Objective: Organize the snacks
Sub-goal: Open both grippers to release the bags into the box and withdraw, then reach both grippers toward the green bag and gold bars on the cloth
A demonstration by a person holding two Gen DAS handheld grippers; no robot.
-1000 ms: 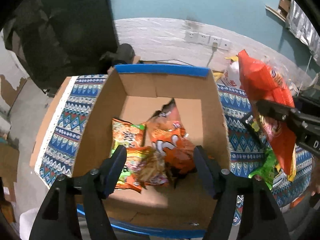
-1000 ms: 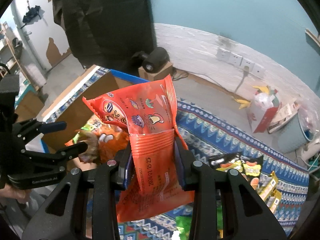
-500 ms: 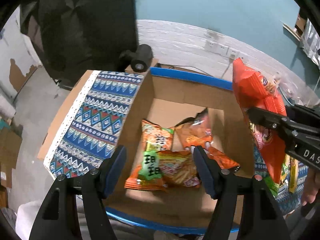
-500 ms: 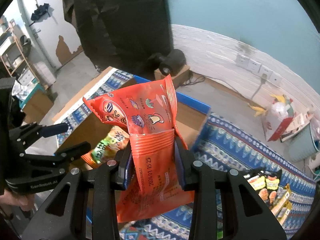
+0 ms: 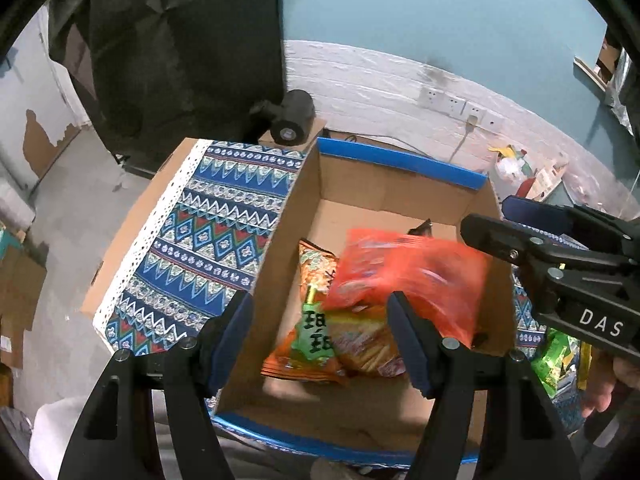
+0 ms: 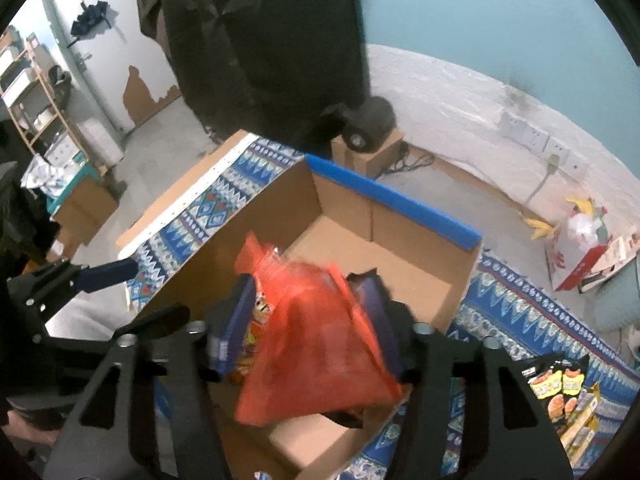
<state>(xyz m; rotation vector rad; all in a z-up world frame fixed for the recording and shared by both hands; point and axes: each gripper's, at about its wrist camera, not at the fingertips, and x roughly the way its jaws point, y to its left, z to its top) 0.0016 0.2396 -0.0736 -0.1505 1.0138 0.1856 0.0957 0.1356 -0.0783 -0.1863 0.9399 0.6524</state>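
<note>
A cardboard box with blue-taped rims stands on a patterned cloth. Several orange and green snack bags lie in it. A red snack bag, blurred by motion, is falling free into the box; in the right wrist view it sits between the spread fingers with gaps on both sides. My right gripper is open above the box and shows at the right of the left wrist view. My left gripper is open and empty over the box's near side.
More snack packets lie on the patterned cloth right of the box. A black speaker sits on a small carton behind the table. A bag of clutter is on the floor by the wall.
My right gripper moved over the box, opened and let go of the red bag, which now drops into the box. My left gripper shifted a little to the left.
</note>
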